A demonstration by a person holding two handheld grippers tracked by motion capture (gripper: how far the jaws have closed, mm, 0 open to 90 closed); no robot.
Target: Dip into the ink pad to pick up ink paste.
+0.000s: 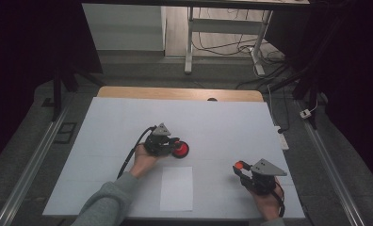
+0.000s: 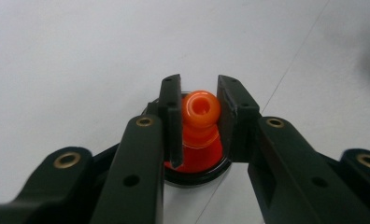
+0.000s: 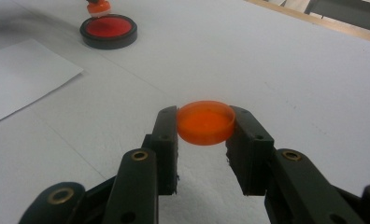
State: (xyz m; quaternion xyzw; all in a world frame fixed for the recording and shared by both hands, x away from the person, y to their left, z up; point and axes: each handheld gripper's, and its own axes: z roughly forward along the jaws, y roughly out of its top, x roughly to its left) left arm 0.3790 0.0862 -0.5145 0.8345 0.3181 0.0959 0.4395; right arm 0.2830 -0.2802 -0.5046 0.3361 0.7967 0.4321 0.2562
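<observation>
My left gripper (image 2: 199,116) is clenched on a glossy orange stamp knob (image 2: 200,108), rounded with a small hollow on top, standing in a round black-rimmed ink pad (image 3: 108,30) whose well is red. My right gripper (image 3: 205,123) grasps a translucent orange lid (image 3: 205,122), flat and round, held above the white desk (image 1: 231,127) near a paper sheet (image 1: 176,188).

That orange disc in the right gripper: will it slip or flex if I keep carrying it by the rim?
The orange disc looks like thin, glossy plastic, so it is probably light but somewhat slippery. The right gripper pinches only its narrow rim, so it might pivot or pop out if bumped. It shows no bending between the jaws, so it is likely stiff.
</observation>
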